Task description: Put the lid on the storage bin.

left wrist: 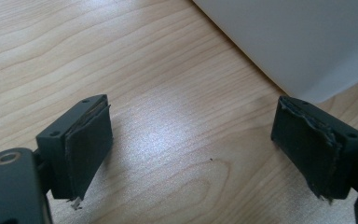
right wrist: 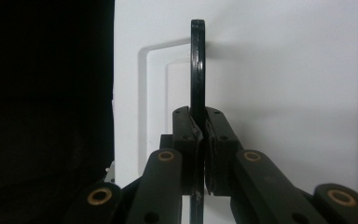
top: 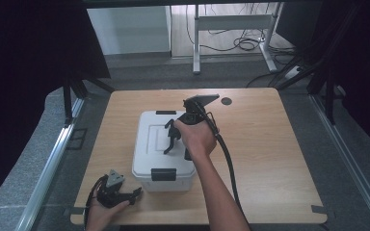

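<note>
You worked at a light wooden table (top: 270,144) on grey carpet (top: 139,77). Beyond it stood a white desk frame (top: 231,21) with cables (top: 243,44) on the far floor; dark curtains (top: 24,57) hung left and right.

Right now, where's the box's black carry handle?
In the high view the black handle stands raised over the white box's lid, clamped by the right gripper.

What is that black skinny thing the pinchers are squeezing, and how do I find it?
Find the wooden table, then the white plastic box on it. On the box's lid a thin black carry handle stands up, pinched edge-on by the right gripper. The black latches sit at the lid's ends instead.
</note>
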A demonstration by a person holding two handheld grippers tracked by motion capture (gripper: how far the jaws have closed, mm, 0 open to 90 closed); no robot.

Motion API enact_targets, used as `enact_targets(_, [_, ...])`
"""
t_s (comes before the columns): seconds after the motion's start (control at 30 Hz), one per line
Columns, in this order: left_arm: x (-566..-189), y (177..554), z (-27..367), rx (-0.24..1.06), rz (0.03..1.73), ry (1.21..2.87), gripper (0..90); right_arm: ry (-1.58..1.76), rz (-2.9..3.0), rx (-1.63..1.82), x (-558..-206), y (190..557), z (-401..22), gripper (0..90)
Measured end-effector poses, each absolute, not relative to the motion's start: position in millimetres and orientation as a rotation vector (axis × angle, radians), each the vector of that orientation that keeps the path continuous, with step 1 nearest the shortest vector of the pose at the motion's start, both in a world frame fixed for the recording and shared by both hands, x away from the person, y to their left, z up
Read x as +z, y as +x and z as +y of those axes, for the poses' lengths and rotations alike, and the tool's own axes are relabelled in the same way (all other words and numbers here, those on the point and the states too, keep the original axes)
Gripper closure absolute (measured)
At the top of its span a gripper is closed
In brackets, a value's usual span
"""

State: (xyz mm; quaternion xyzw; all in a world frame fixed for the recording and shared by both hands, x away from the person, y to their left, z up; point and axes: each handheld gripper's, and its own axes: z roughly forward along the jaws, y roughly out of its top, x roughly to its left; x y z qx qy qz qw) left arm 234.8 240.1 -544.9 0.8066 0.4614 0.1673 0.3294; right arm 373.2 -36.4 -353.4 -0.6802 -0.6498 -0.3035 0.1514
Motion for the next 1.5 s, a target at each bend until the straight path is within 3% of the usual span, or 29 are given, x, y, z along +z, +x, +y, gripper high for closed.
enact_targets(0.5, [-545,235,240,0.434,1.203,2.114,12.4,-1.911,-1.869,-0.888,-368,373,-36,82.0])
enact_targets(0.63, [-545,235,240,0.434,1.202,2.114,12.4,-1.882,-1.901,-0.924,-365,372,-38,76.5])
enact_targets(0.83, [-545,235,241,0.433,1.201,2.115,12.4,-1.825,-1.972,-1.113,-354,366,-56,56.5])
enact_targets(1.2, [-545,235,241,0.433,1.2,2.117,12.3,-1.711,-2.085,-1.304,-357,357,-96,42.2])
enact_targets(1.5, [-545,235,240,0.433,1.201,2.117,12.1,-1.628,-2.174,-1.446,-364,342,-123,41.5])
